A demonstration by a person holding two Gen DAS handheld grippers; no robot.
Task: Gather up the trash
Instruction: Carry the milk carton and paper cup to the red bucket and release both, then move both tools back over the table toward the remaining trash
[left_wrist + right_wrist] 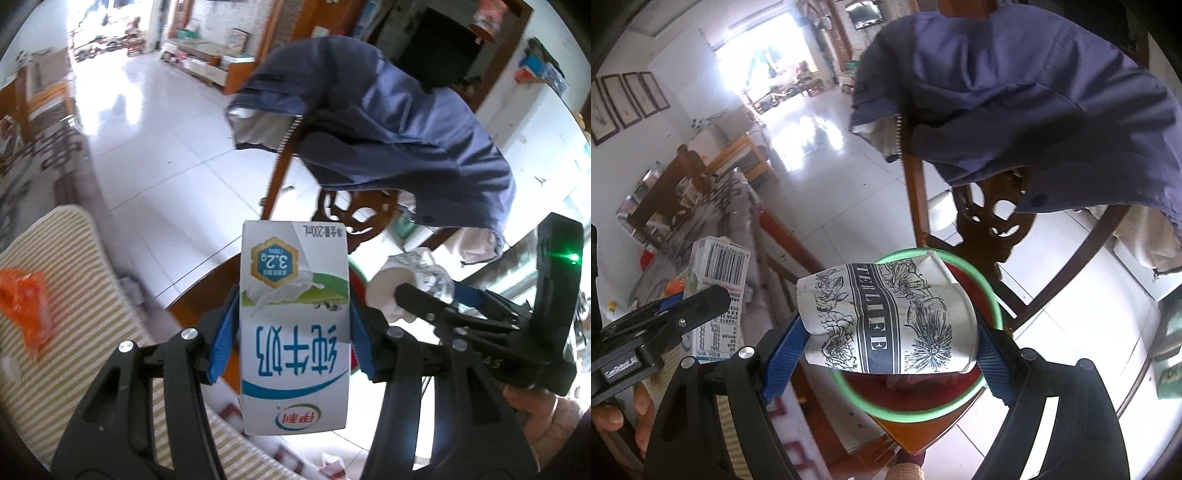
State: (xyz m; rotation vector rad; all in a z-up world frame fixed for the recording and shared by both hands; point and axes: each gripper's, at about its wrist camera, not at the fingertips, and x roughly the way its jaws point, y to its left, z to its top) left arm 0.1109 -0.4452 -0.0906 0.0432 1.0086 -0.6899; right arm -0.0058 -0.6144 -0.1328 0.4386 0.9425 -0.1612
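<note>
1. A blue jacket (1034, 110) drapes over a carved wooden chair (993, 221), filling the upper right of both views; only the left wrist view shows the striped cushion (85, 306) with an orange plastic scrap (26, 295) lying on it.
2. A green-rimmed bin (991, 295) with a red inside sits directly under the crushed cup in the right wrist view; what it holds is hidden. The left view shows only a sliver of it.
3. The left gripper (293, 332) clamps a milk carton (293, 325) upside down between its blue pads (223, 343), held in the air.
4. The right gripper (890, 332) squeezes a crumpled paper cup (886, 317), printed with flowers, just above the bin's rim.
</note>
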